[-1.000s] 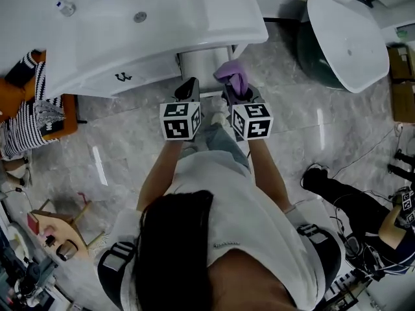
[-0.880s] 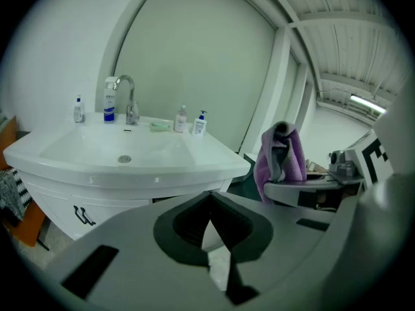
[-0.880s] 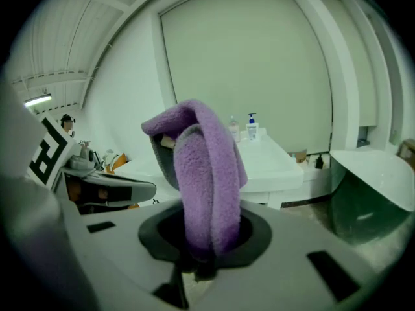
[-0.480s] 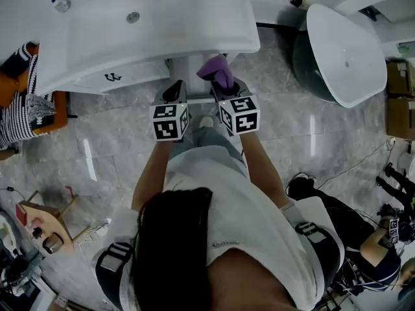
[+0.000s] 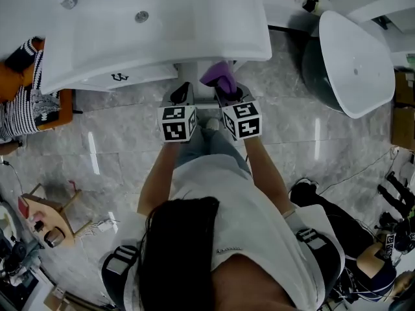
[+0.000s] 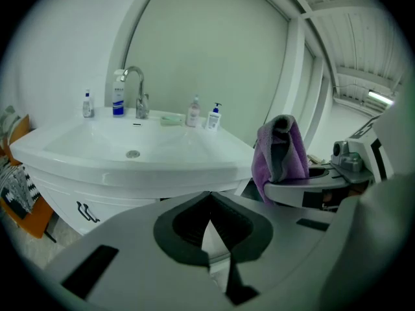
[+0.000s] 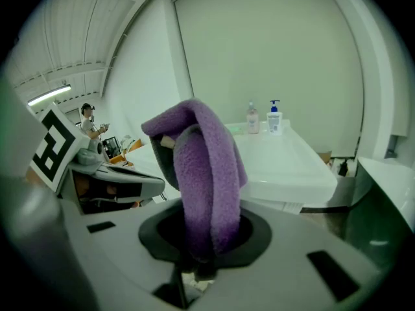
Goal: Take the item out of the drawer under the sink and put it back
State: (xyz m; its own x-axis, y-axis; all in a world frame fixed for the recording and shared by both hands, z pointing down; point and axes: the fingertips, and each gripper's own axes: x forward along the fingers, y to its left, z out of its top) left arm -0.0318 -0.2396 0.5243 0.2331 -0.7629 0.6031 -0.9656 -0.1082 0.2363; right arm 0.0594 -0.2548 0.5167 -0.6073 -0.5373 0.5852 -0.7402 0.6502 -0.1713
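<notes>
Purple fleece cloth (image 7: 207, 173) stands bunched upright in the narrow-set jaws of the right gripper (image 7: 194, 261), firmly clamped. The left gripper (image 6: 209, 222) is closed on nothing. Both have sunk toward the vanity under the basin (image 5: 162, 31) (the return leg, I judge). The forearms (image 5: 159, 167) run parallel, angled downward toward twelve o'clock, with the drawer handle (image 5: 120, 78) at ten.

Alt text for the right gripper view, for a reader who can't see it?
The right gripper is clamped on a folded purple cloth that stands up from its jaws. Behind it is a white sink with two pump bottles at the back; the left gripper shows at the left.
</notes>
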